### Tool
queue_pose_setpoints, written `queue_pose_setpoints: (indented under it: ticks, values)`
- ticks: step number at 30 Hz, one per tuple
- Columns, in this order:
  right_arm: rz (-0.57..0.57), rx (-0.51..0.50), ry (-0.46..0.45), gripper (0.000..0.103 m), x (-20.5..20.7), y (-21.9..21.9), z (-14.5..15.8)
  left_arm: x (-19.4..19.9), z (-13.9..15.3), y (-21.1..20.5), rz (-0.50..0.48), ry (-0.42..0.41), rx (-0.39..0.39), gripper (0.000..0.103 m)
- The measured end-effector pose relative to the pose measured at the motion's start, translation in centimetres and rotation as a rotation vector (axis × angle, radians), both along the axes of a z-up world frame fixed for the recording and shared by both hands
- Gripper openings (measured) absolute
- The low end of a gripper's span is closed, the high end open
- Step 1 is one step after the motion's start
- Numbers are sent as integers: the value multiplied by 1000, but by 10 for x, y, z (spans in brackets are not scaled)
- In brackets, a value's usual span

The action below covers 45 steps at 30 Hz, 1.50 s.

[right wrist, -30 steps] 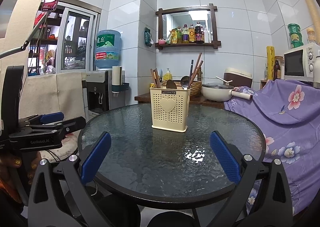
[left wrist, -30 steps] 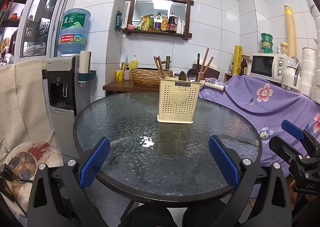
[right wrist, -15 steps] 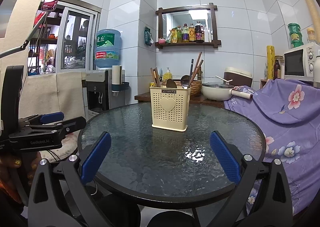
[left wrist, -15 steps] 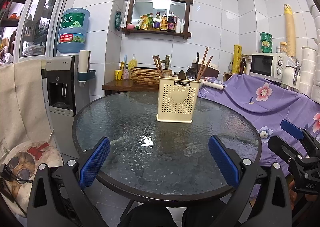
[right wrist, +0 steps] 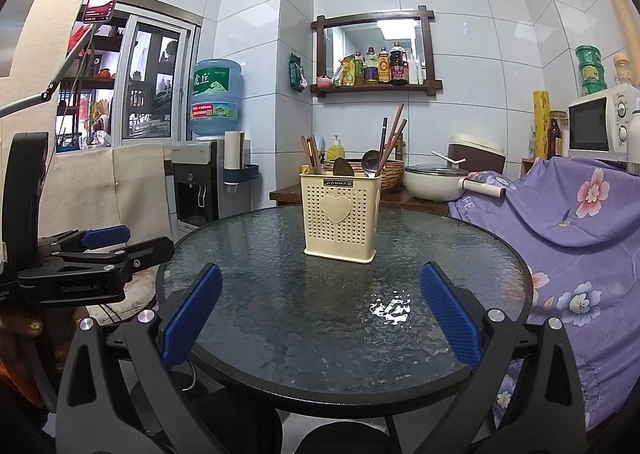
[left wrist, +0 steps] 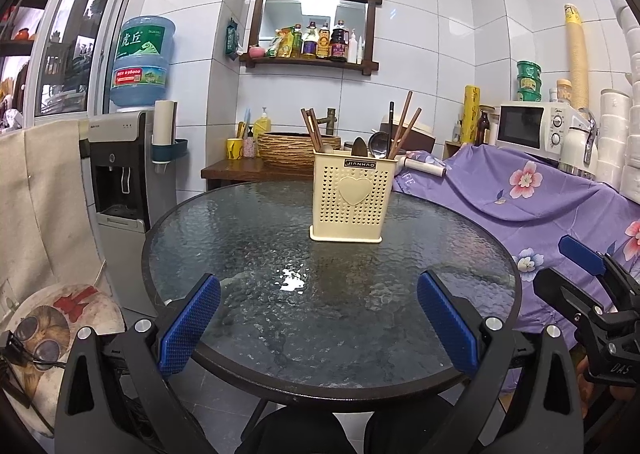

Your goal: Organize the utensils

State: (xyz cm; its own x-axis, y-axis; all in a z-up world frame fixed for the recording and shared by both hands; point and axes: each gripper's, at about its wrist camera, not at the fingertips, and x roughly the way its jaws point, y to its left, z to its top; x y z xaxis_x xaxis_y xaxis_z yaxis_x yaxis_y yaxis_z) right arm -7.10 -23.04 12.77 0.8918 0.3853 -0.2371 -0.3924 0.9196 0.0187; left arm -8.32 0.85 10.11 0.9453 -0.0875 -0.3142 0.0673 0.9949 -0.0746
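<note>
The utensil holder [left wrist: 347, 200] is cream plastic, dotted with small holes around a raised heart, with a black label. Brown chopsticks [left wrist: 405, 129] stand in it. The round table [left wrist: 240, 238] is dark rippled glass. Purple cloth [left wrist: 532, 197] carries pink and white flowers. Gripper pads [left wrist: 188, 330] are blue, textured.

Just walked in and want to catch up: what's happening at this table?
A person holds two grippers, both open and empty, at the near edge of the round glass table. The left gripper and right gripper face a cream utensil holder standing upright mid-table, already holding chopsticks and spoons. Nothing is being touched.
</note>
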Motion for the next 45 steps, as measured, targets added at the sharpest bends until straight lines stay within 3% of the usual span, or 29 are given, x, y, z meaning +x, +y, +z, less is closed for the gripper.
queue_pose_setpoints:
  ticks: [45]
  values:
    - [-3,-1,2,97,-2,2,1,2,-2,-2,-5,15,-6,97]
